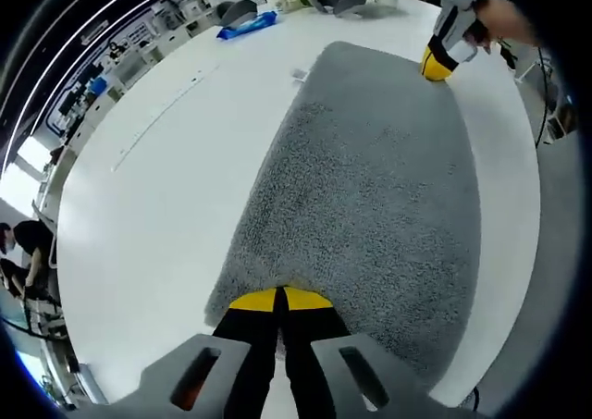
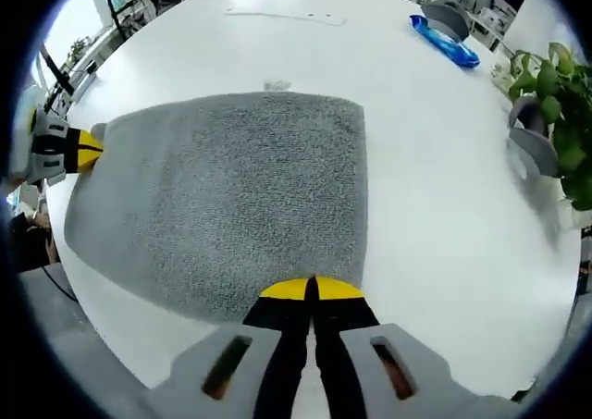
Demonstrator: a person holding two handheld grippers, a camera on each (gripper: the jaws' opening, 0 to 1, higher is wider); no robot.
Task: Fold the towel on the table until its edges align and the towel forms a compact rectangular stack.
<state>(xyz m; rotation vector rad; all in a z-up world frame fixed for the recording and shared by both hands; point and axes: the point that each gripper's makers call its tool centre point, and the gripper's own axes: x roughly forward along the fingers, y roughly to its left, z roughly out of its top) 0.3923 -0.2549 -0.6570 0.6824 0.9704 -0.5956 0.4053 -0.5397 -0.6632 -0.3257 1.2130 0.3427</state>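
Both grippers (image 1: 279,299) (image 2: 310,289) pinch towel (image 1: 370,206) corners; edge hidden.

Grey shaggy towel (image 1: 370,188) (image 2: 231,197), spread flat on white table, unfolded

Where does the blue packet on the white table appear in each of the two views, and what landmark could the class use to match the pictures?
Left gripper view: the blue packet lies near the top, left of centre, beyond the grey towel.
Right gripper view: the blue packet lies at the upper right, beyond the towel and near the potted plant.
Shared landmark: the grey towel, spread flat on the white table.
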